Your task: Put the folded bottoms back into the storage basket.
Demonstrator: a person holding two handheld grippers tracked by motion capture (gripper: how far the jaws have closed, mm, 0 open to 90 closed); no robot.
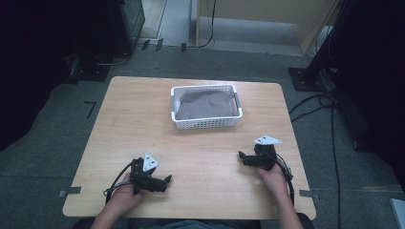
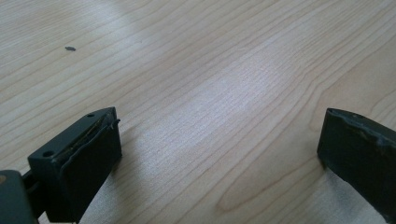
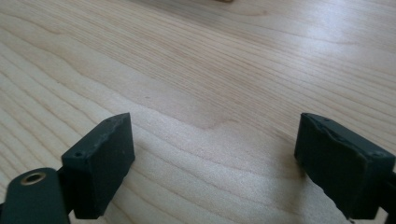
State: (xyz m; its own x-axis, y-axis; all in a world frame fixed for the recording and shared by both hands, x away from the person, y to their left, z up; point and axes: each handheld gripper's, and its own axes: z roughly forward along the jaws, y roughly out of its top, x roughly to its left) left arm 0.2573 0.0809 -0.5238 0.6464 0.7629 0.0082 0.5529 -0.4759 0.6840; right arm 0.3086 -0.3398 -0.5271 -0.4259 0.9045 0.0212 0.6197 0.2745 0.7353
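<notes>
With both hands low at the near edge, we see:
left gripper [image 1: 167, 180]: jaws spread, nothing between
right gripper [image 1: 242, 156]: jaws spread, nothing between
white slatted plastic basket [image 1: 206, 123]: far centre of the pale wooden table [image 1: 143, 124], grey cloth [image 1: 206, 104] inside, well apart from both
path: bare wood

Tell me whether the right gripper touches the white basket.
Apart. The high view shows bare table between the right gripper and the white basket.

The right tongs [image 3: 215, 163] stand wide apart, nothing between, over the bare wooden table [image 3: 210, 70].

2 black claws [image 1: 168, 180] [image 1: 241, 156] bear grey 3-cornered plates.
</notes>
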